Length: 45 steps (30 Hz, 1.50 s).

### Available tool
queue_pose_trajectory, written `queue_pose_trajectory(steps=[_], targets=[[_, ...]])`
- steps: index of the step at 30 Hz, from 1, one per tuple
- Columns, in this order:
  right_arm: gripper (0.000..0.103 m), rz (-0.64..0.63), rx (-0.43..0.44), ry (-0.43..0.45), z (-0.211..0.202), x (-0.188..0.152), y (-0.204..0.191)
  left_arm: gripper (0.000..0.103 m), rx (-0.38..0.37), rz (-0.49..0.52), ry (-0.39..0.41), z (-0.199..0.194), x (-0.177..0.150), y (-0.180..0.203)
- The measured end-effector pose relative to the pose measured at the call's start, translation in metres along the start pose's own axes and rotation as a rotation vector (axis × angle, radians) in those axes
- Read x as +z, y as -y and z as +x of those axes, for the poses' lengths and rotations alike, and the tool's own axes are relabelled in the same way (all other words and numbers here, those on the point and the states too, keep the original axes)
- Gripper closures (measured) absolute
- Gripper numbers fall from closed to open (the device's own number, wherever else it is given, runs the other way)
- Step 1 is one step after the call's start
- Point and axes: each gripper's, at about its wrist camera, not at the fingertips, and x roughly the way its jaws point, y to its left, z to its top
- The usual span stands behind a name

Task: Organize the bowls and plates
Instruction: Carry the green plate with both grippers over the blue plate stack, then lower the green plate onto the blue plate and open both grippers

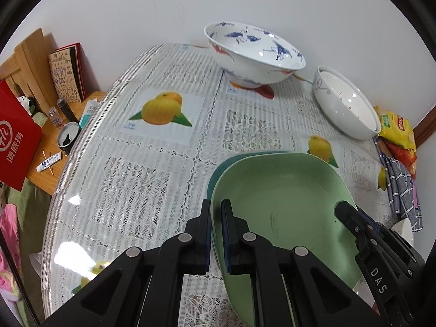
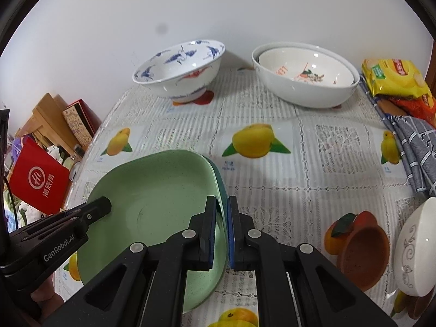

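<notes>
Left edge: red paper bag with white logo (image 2: 41, 182) off the table, wooden boards and a patterned booklet (image 1: 66, 77) behind it, dark open can (image 1: 67, 137) on the low wooden side surface. Round table with lace-pattern plastic cover printed with yellow fruit (image 1: 152, 163). Near centre: light green rounded-square plate (image 2: 152, 204) stacked on a dark teal plate (image 2: 219, 182), only the teal rim showing at the far and right edges. Left gripper (image 1: 216, 231) pinches the green plate's left rim, pads pressed against it; can't tell if the teal plate is in that pinch. Right gripper (image 2: 222, 231) pinches the right rim of the stack, green and teal rims both between the pads. Can't tell whether the stack touches the table. Far centre: white footed porcelain bowl with blue crane print (image 2: 181, 70), upright, by the wall. Right of it: large plain white bowl (image 2: 305, 92) with a smaller decorated white bowl (image 2: 305, 68) nested inside. Far right: yellow snack packets (image 2: 395, 79), grey checked cloth (image 2: 414, 150) nearer. Near right: brown clay-coloured bowl (image 2: 362, 256) tilted, white bowl with grey scroll pattern (image 2: 417, 248) just beside it at the frame edge.
</notes>
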Motion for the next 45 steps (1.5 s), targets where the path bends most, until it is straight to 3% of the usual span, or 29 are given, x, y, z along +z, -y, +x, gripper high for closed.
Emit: queue_pose_trajectory(steps=[30, 36, 45], targets=[[0.092, -0.061, 0.018, -0.009, 0.036, 0.01, 0.0, 0.095, 0.04, 0.016, 0.019, 0.015, 0.013, 0.006], [0.088, -0.073, 0.029, -0.006, 0.033, 0.011, 0.001, 0.083, 0.03, 0.02, 0.004, 0.014, 0.011, 0.007], [0.087, -0.087, 0.02, 0.029, 0.007, 0.009, 0.003, 0.077, 0.037, 0.032, 0.021, -0.008, 0.002, 0.012]])
